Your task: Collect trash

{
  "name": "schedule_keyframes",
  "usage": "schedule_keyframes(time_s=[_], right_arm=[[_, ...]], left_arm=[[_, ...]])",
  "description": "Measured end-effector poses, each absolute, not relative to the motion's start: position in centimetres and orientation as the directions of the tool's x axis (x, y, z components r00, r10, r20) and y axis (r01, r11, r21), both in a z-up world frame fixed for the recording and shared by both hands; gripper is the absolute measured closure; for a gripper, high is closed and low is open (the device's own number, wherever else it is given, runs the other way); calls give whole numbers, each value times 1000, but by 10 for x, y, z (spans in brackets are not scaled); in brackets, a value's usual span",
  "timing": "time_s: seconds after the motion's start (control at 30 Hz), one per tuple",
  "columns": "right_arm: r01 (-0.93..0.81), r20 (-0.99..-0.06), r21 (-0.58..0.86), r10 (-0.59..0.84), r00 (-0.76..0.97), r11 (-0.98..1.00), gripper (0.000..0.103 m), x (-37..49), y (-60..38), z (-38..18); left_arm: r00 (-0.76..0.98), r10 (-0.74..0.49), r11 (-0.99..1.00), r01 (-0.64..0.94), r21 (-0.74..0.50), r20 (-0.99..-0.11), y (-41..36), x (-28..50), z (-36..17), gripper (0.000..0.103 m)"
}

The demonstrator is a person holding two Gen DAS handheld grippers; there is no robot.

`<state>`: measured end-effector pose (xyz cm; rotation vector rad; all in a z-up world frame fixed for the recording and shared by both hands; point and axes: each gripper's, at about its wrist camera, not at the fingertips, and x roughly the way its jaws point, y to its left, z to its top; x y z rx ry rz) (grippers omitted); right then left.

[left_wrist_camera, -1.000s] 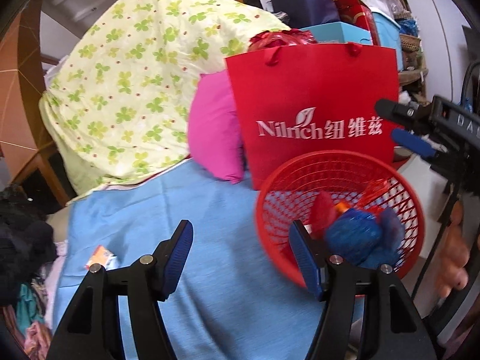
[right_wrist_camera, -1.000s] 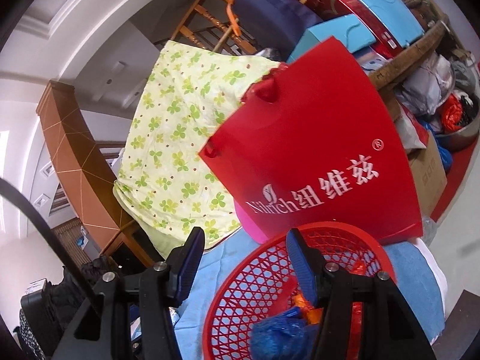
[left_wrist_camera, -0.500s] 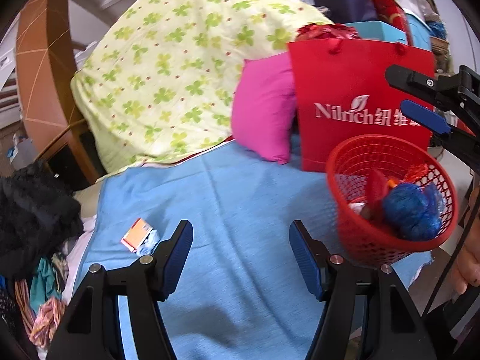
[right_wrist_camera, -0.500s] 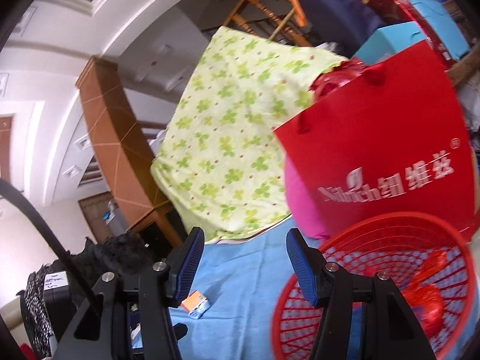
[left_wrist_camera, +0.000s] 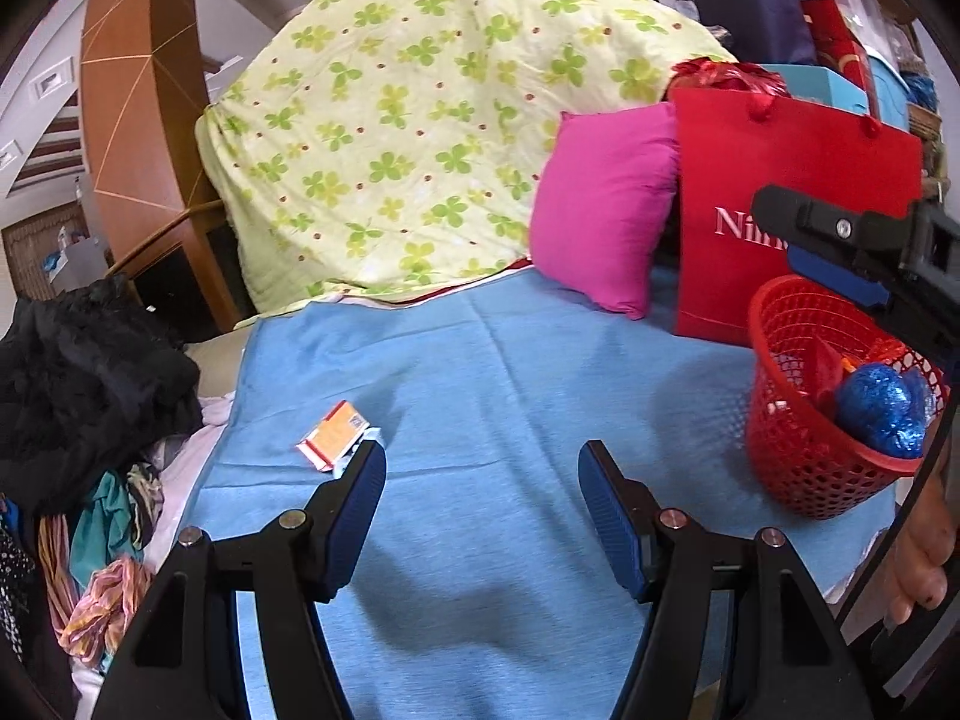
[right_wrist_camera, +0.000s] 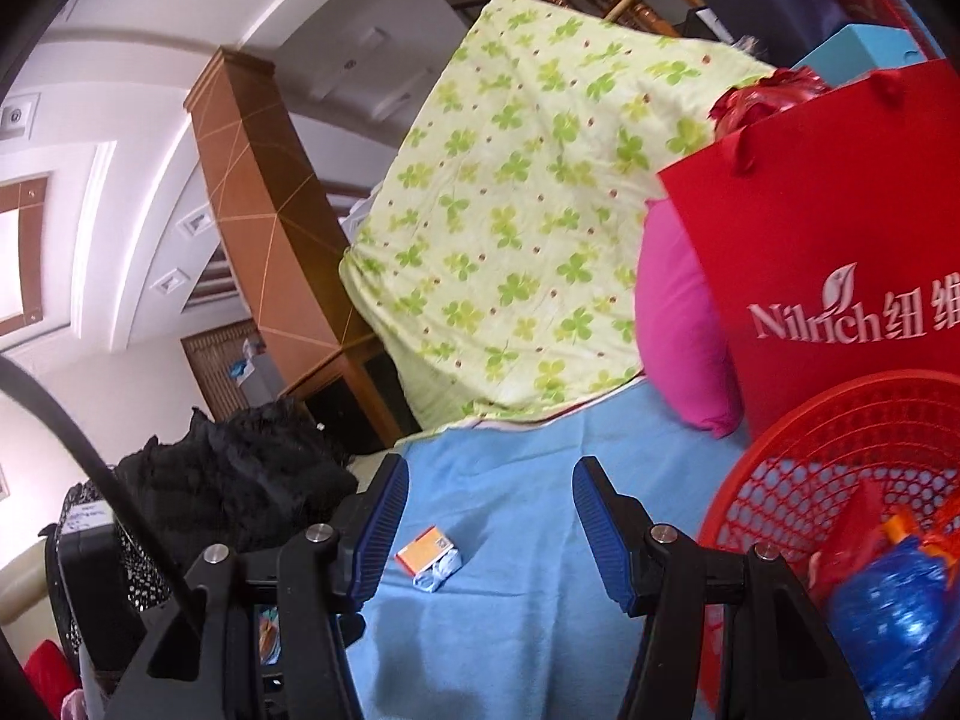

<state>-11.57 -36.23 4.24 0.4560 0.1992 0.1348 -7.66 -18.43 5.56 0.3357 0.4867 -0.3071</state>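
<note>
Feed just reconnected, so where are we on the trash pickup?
Done: the red basket already holds a blue crumpled bag and red wrappers. In hand: nothing; the left gripper and right gripper are both open and empty. Left: the small orange box lying on the blue blanket.

Both hand-held grippers empty, jaws wide apart.
Left hand-held gripper [left_wrist_camera: 482,501] and right hand-held gripper [right_wrist_camera: 491,516] grip nothing.
</note>
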Motion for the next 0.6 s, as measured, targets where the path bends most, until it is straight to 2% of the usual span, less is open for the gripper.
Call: schedule_keyframes(time_s=[0.6], right_arm=[[-99,-250,423,221,943,901,42,-81,-324,25]], left_arm=[[847,-167,927,309,211,-504,-142,-59,47,35]])
